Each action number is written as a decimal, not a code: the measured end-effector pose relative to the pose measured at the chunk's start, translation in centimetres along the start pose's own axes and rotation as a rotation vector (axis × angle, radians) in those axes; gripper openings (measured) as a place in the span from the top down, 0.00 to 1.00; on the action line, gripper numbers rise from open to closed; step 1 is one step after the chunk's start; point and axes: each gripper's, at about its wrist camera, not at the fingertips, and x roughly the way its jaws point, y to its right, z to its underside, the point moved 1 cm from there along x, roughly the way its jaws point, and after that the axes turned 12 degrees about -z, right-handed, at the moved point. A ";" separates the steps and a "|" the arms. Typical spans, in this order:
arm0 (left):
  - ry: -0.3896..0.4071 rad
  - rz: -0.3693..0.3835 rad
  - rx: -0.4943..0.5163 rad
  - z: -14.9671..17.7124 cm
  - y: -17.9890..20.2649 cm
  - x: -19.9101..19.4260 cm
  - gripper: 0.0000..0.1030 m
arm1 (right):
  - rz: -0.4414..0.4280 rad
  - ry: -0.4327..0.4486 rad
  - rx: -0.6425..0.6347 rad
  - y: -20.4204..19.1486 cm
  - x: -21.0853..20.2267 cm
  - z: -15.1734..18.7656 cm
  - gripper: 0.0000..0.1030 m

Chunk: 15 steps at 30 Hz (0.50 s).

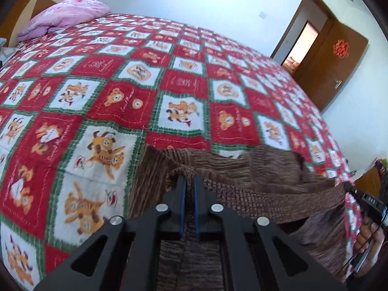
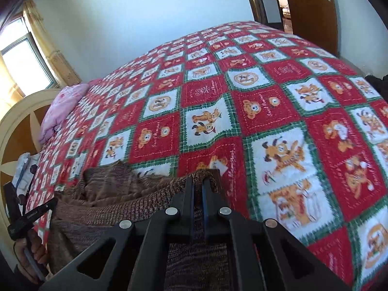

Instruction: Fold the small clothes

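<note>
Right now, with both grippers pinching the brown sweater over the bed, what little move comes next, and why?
Probably lower it onto the bedspread and spread it flat. Both the left hand-held gripper and the right hand-held gripper are shut on the brown sweater's top edge, and it hangs bunched between them, so it likely needs laying out before any fold.

right hand-held gripper (image 2: 197, 181) | clamped on brown knit garment (image 2: 109, 208) | over bedspread (image 2: 278, 101)

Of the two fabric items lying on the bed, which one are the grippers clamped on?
The brown knitted garment at the near edge; both left gripper and right gripper pinch it. The pink pillow lies untouched by the headboard.
</note>
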 end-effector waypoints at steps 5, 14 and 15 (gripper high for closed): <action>-0.023 -0.003 -0.071 -0.3 -1.6 0.5 0.81 | 0.026 0.012 0.057 1.1 0.8 -0.2 0.67; 0.096 -0.234 0.117 3.2 -2.1 -3.5 0.39 | 0.041 -0.152 -0.320 -7.5 -0.6 3.8 0.46; 0.099 -0.275 0.160 3.7 -1.4 -3.1 0.38 | 0.038 -0.247 -0.380 -9.1 1.1 4.7 0.46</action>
